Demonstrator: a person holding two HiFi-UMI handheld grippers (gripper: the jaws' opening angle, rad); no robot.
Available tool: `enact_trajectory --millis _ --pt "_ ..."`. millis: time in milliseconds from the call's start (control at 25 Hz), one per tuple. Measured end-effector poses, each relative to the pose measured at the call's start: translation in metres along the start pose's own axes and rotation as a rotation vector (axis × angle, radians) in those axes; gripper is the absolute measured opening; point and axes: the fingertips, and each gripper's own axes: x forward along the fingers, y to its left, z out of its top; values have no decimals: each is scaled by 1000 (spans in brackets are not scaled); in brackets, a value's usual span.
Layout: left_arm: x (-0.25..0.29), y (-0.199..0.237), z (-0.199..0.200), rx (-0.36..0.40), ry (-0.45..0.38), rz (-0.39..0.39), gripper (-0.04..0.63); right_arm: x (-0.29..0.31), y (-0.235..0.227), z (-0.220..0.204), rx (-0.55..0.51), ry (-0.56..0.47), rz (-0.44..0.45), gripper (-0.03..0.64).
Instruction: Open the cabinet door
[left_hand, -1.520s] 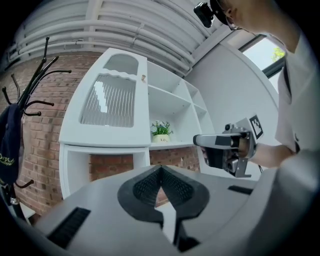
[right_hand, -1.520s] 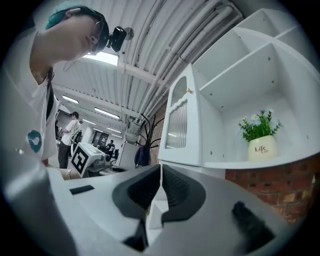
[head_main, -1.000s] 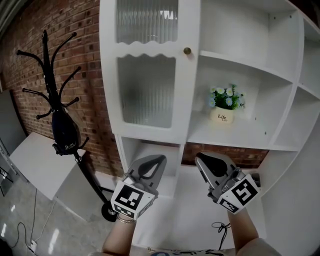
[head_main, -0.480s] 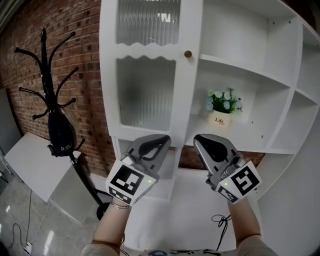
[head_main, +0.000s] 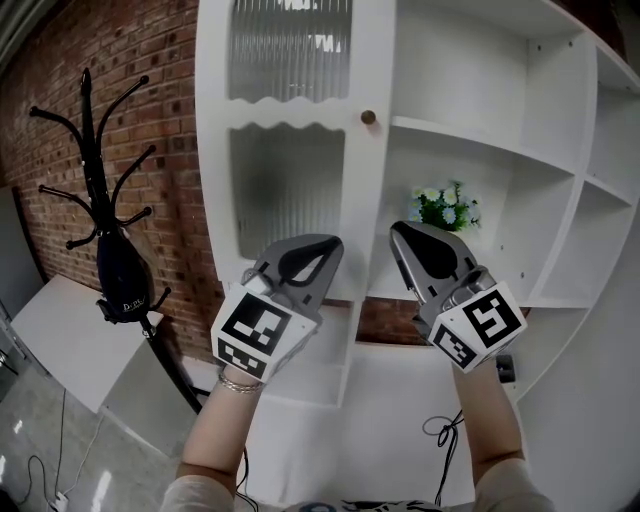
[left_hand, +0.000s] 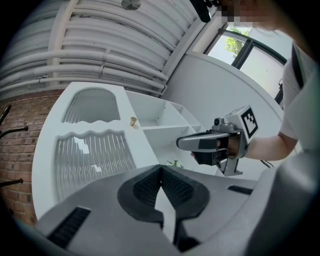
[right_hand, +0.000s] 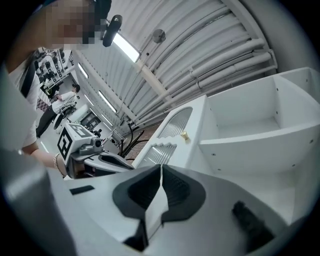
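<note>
Brick wall (head_main: 120, 110) backs the site, with a black coat stand (head_main: 95, 200) before it at left. A white cabinet (head_main: 545, 95) stands against the wall, with open shelves on its right half and a ribbed-glass door (head_main: 290, 185) on its left half. The door lies flush with the frame and looks fully shut. Its small round knob (head_main: 368, 117) sits on the door's right edge, between the two panes and beside the upper shelf. A flower pot (head_main: 445, 208) stands on a lower shelf, partly behind the right gripper (head_main: 400, 232).

The left gripper (head_main: 330, 243) and the right gripper are held side by side before the cabinet, both below the knob and clear of it. Each gripper view shows the jaws closed tip to tip with nothing between them.

Assessment: no part of the task is done. Still to do: bring a gripper to the knob, part its jaws, grip the knob and swing the door out. The hinges are presumably on the left. The right gripper is the nearer to the knob.
</note>
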Motion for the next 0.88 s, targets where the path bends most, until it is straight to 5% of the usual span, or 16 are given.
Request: enact_trajectory --millis 880 --pt "49 70 95 181 -14 96 14 53 -31 65 -215 42 -3 29"
